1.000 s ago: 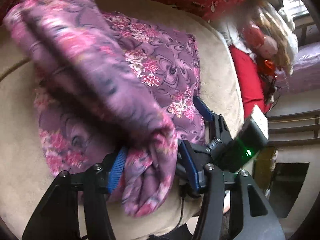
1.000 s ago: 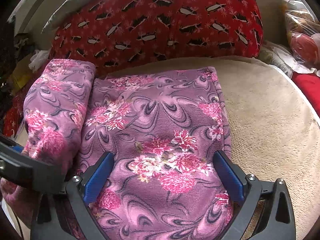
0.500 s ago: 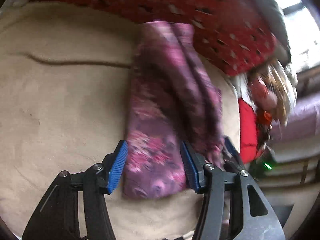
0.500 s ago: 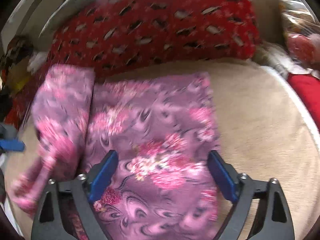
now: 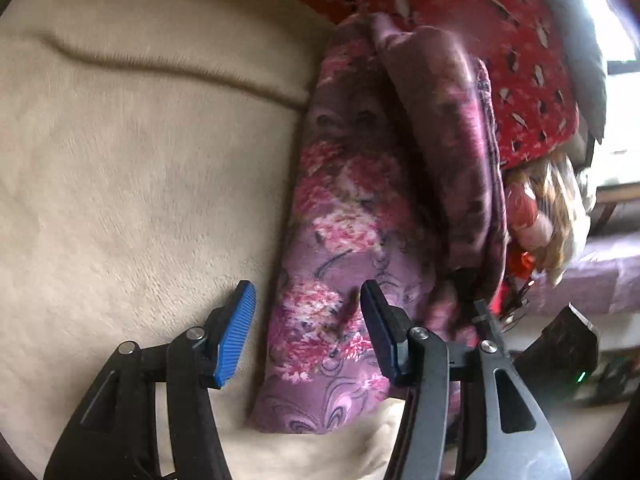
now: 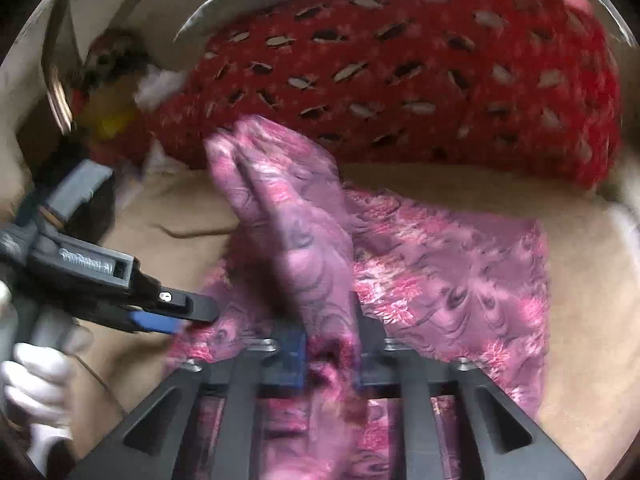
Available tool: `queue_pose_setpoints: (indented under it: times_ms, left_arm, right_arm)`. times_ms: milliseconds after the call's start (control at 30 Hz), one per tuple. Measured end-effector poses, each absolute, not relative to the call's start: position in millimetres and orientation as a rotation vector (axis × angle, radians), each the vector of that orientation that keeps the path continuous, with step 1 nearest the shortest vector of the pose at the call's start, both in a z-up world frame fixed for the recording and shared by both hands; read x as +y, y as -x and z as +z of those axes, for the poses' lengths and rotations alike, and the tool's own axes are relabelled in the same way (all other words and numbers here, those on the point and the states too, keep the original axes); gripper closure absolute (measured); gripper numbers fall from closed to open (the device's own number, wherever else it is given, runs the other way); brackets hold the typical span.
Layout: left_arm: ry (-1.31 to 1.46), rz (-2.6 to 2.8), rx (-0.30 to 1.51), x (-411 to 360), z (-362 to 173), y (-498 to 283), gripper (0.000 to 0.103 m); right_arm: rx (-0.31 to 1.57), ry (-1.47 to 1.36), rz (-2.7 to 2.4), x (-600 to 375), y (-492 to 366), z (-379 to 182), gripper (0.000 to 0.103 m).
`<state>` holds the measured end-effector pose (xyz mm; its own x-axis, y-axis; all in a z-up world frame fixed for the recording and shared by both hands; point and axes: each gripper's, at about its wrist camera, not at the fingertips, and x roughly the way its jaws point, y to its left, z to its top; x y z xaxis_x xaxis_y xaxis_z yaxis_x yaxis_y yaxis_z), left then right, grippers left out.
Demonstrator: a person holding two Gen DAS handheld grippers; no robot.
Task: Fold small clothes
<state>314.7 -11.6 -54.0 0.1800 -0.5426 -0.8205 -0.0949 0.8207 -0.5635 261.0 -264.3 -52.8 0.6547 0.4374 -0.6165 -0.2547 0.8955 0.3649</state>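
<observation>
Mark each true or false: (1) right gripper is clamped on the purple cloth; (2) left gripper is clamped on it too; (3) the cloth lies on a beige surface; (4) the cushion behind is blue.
1. True: the right gripper is shut on a raised fold of the purple floral cloth.
2. False: the left gripper is open, its pads apart, the cloth's edge between them.
3. True: it lies on the beige surface.
4. False: the cushion is red, patterned.
</observation>
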Motion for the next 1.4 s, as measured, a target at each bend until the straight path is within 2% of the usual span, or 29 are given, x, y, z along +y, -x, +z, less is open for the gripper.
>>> queue_pose_setpoints:
  times_ms: [33,67,167,233,300,333,400,433,467,533,600,633,667,700,733,833,900,933,1033,1100,1200,1233,1267,1400]
  left_arm:
    - [0.551,-0.341,1.364,-14.7,-51.5,-314.3,0.05]
    - [0.532,-0.342,1.358,-19.0,-49.6,-313.3,0.05]
    - [0.474,-0.338,1.389,-36.5,-56.4,-310.0,0.049]
    - [0.447,-0.341,1.417,-47.6,-63.2,-306.8,0.049]
    - [0.407,-0.34,1.405,-53.0,-61.8,-302.3,0.049]
    - [0.389,-0.341,1.397,-54.2,-59.5,-301.0,0.049]
    - [0.392,-0.343,1.404,-55.8,-56.5,-302.3,0.049]
    - [0.4,-0.345,1.408,-56.3,-56.5,-302.8,0.049]
    - [0.411,-0.347,1.41,-55.4,-57.0,-307.7,0.049]
    - [0.428,-0.349,1.403,-53.0,-58.1,-312.6,0.049]
    - [0.441,-0.351,1.403,-48.4,-58.2,-319.8,0.049]
    - [0.448,-0.351,1.409,-40.2,-58.9,-322.2,0.049]
    - [0.453,-0.352,1.412,-39.3,-58.7,-325.3,0.049]
    - [0.456,-0.354,1.413,-43.5,-58.1,-326.5,0.049]
    - [0.458,-0.36,1.404,-41.9,-54.0,-325.7,0.049]
    - [0.448,-0.385,1.352,-42.0,-39.4,-321.6,0.049]
    - [0.437,-0.383,1.335,-40.3,-36.7,-319.5,0.041]
    - [0.438,-0.38,1.337,-41.4,-39.5,-319.5,0.031]
    - [0.423,-0.355,1.401,-55.3,-59.2,-320.6,0.03]
    - [0.389,-0.352,1.404,-61.5,-62.1,-317.2,0.03]
    - [0.378,-0.365,1.382,-57.2,-53.2,-312.1,0.03]
    - [0.403,-0.38,1.379,-53.6,-50.3,-310.9,0.03]
    - [0.42,-0.389,1.377,-52.2,-48.3,-310.2,0.03]
    - [0.442,-0.427,1.386,-51.6,-49.1,-301.0,0.03]
  right_arm:
    - [0.741,-0.308,0.395,-276.6,-258.4,-51.8,0.096]
    - [0.719,-0.373,0.366,-296.1,-255.0,-52.1,0.099]
    - [0.772,-0.586,0.277,-355.4,-250.8,-83.7,0.099]
    - [0.865,-0.629,0.24,-370.3,-251.4,-110.8,0.099]
    - [0.878,-0.646,0.24,-374.0,-247.2,-117.1,0.098]
    - [0.861,-0.662,0.242,-374.9,-244.9,-112.1,0.091]
    - [0.809,-0.682,0.217,-376.3,-242.9,-97.3,0.086]
    - [0.771,-0.688,0.232,-375.6,-245.3,-86.6,0.075]
    - [0.741,-0.683,0.248,-373.7,-247.9,-79.5,0.06]
    - [0.721,-0.654,0.282,-361.9,-260.3,-68.0,0.043]
    - [0.768,-0.616,0.329,-345.4,-275.7,-68.0,0.042]
    - [0.8,-0.603,0.341,-339.1,-282.0,-71.3,0.042]
    - [0.848,-0.582,0.359,-329.1,-290.4,-77.6,0.052]
    - [0.896,-0.542,0.391,-318.1,-297.3,-83.1,0.075]
    - [0.91,-0.513,0.411,-313.5,-297.2,-83.8,0.092]
    - [0.784,-0.516,0.453,-319.8,-277.5,-58.0,0.093]
    - [0.721,-0.555,0.439,-337.7,-259.4,-47.1,0.093]
    - [0.711,-0.567,0.416,-347.0,-253.7,-48.1,0.093]
    - [0.834,-0.609,0.307,-370.1,-254.4,-81.1,0.092]
    - [0.886,-0.623,0.304,-374.7,-254.6,-91.3,0.09]
    - [0.794,-0.733,0.304,-389.5,-248.1,-74.8,0.076]
    - [0.771,-0.77,0.299,-396.0,-247.1,-72.1,0.06]
    - [0.765,-0.793,0.289,-400.4,-246.5,-71.6,0.053]
    - [0.854,-0.793,0.297,-390.7,-239.9,-86.9,0.051]
